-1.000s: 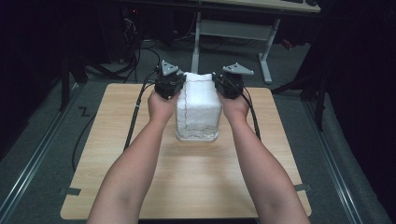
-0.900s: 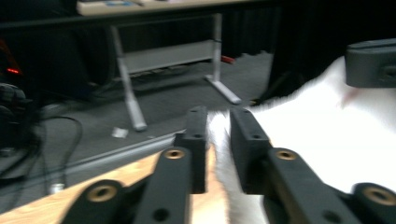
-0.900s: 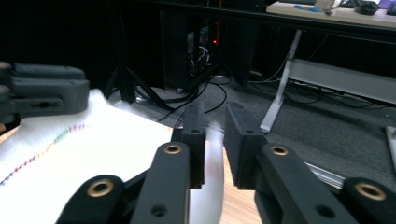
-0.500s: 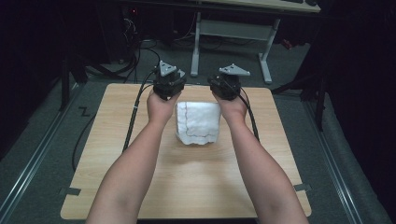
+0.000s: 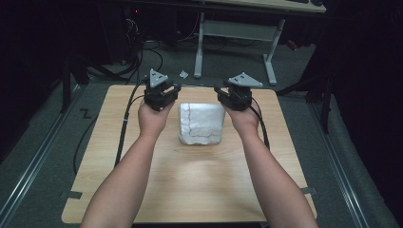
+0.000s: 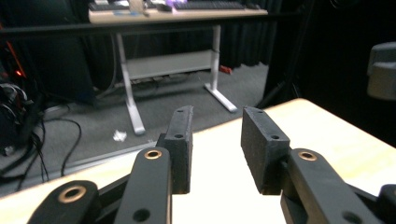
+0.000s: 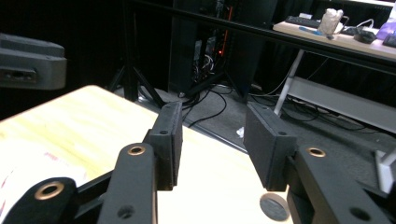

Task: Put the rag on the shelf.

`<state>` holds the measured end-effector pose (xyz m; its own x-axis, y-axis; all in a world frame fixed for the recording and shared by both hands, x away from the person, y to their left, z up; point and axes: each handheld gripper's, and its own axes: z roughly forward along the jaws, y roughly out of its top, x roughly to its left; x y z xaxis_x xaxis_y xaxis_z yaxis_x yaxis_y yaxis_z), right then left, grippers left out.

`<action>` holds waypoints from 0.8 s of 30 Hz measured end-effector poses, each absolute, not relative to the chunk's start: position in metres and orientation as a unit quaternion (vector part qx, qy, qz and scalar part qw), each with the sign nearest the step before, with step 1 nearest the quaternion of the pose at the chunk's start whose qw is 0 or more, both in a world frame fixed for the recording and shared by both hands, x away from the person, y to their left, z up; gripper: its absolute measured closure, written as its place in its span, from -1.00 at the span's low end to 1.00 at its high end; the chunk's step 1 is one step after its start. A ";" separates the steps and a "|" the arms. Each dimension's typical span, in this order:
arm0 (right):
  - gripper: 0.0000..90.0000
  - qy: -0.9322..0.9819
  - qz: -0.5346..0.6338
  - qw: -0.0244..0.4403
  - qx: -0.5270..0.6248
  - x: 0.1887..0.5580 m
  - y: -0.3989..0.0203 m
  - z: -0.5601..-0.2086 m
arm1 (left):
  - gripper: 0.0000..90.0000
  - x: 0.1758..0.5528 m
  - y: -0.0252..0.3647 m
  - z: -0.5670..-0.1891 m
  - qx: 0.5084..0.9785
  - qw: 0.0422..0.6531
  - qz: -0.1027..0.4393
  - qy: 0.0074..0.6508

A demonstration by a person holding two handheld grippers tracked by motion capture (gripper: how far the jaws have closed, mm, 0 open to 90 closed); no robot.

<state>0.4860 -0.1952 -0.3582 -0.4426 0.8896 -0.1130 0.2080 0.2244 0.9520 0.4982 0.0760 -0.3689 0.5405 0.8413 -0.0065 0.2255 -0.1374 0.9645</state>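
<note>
Both hand-held grippers, left (image 5: 167,91) and right (image 5: 227,95), hover with jaws apart, flanking a white folded cloth (image 5: 201,123) on the worktop (image 5: 199,180).

We see a brightly lit wooden table (image 5: 199,185) against dim, near-black surroundings, glare whitening its top in both gripper views, whose near jaws blur.

White bundle (image 5: 201,123) mid-table between both claws, bare tabletop (image 5: 199,180) open nearer the person
</note>
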 end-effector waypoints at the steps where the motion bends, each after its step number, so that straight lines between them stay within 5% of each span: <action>1: 0.26 0.701 0.482 0.353 0.389 0.482 -0.197 -0.358 | 0.41 0.495 0.078 -0.370 0.697 0.532 0.291 0.382; 13: 0.13 0.715 0.472 0.352 0.378 0.429 -0.219 -0.381 | 0.32 0.435 0.112 -0.403 0.707 0.533 0.262 0.384; 24: 0.10 0.738 0.444 0.329 0.387 0.382 -0.235 -0.438 | 0.22 0.382 0.138 -0.464 0.746 0.498 0.229 0.379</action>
